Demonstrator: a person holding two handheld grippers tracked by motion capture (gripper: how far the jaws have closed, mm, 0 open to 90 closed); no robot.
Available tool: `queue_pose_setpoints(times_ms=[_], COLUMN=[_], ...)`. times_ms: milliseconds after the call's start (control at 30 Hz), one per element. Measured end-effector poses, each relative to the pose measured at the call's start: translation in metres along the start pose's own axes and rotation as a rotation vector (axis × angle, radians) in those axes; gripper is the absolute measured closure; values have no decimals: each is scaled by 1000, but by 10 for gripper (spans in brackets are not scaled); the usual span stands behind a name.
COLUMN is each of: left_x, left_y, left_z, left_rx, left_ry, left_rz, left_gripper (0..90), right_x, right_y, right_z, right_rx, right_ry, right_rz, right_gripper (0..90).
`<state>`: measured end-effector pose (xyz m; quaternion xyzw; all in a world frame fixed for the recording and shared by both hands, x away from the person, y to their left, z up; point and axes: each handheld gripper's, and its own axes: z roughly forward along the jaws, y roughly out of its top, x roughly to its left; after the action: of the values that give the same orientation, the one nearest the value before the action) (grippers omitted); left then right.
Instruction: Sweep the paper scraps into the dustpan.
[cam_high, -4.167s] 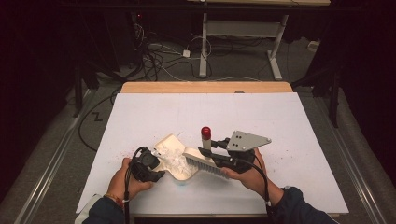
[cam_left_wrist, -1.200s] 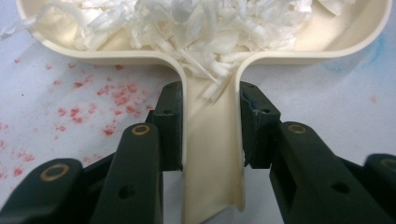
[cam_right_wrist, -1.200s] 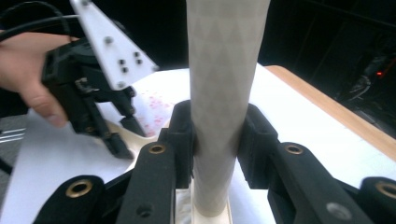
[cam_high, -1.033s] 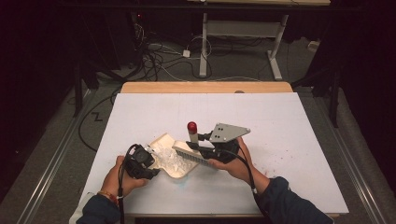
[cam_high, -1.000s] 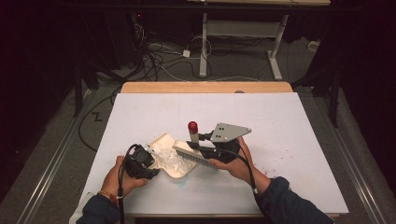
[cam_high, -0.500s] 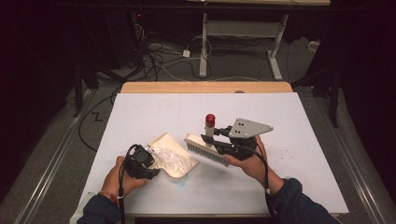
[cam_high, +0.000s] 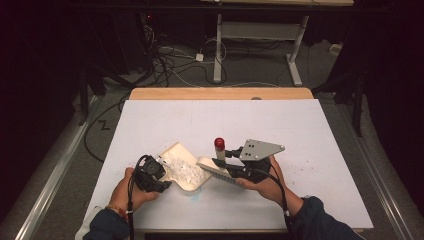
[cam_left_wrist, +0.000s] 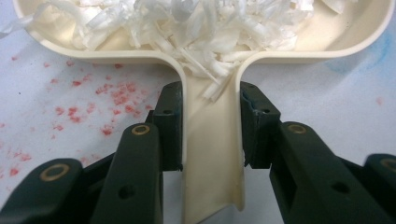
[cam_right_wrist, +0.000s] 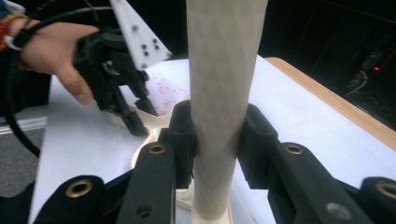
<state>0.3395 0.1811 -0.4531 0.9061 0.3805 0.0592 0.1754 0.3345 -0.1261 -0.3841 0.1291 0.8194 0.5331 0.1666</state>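
**Dustpan and brush held over a white table**

Dustpan (cam_high: 186, 169), cream plastic, lies on the white table (cam_high: 310, 130) near the front edge, left of centre. Its tray carries a heap of white shreds (cam_high: 182, 169). In the left gripper view the shreds (cam_left_wrist: 201, 23) fill the tray and spill a little way down the channelled handle (cam_left_wrist: 212, 154).

Left hand (cam_high: 131, 189) holds the left gripper (cam_high: 162, 176) at the pan's near left corner. In the left gripper view the two black jaws stand on either side of the handle, pressed against its walls, so this gripper is clamped on the dustpan (cam_left_wrist: 355, 32). Red flecks (cam_left_wrist: 88, 100) dot the table surface to the left of the handle; a faint blue smear (cam_left_wrist: 369, 56) shows to the right of the tray.

Brush (cam_high: 218, 170), just right of the pan, is tilted, its pale head close to the pan's right rim; whether they touch cannot be told. Its handle ends in a red tip (cam_high: 219, 143) pointing up.

Right gripper (cam_high: 231, 167), topped by a grey plate (cam_high: 260, 149), is held by the right hand (cam_high: 265, 182). In the right gripper view the jaws close tight on the brush's textured beige handle (cam_right_wrist: 224, 84), which rises upright between them. Farther off in that view, the left gripper (cam_right_wrist: 135, 116) meets the dustpan (cam_right_wrist: 154, 125).

Wooden edge (cam_high: 220, 93) runs along the table's far side; cables (cam_high: 170, 65) lie on the floor beyond.
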Motion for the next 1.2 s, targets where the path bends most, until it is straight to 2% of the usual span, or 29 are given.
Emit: queue_pose_setpoints(times_ms=[133, 400, 767, 933, 1200], left_x=[0, 0, 0, 1, 1], left_y=[0, 0, -1, 1, 0], left_z=[0, 0, 0, 0, -2], left_rx=[-3, -3, -7, -6, -33], left_ry=[0, -1, -4, 1, -2], left_rz=[-2, -2, -6, -2, -16], left_gripper=[634, 634, 634, 634, 634], right_x=[1, -7, -26, -35, -41], right_y=[3, 10, 3, -7, -22], right_z=[-3, -20, -65, -85, -117], right_rx=[-11, -44, -40, -29, -1], right_ry=[-9, -36, -105, -133, -176], right_rz=[-8, 10, 41, 62, 89], right_gripper=[706, 706, 706, 706, 706])
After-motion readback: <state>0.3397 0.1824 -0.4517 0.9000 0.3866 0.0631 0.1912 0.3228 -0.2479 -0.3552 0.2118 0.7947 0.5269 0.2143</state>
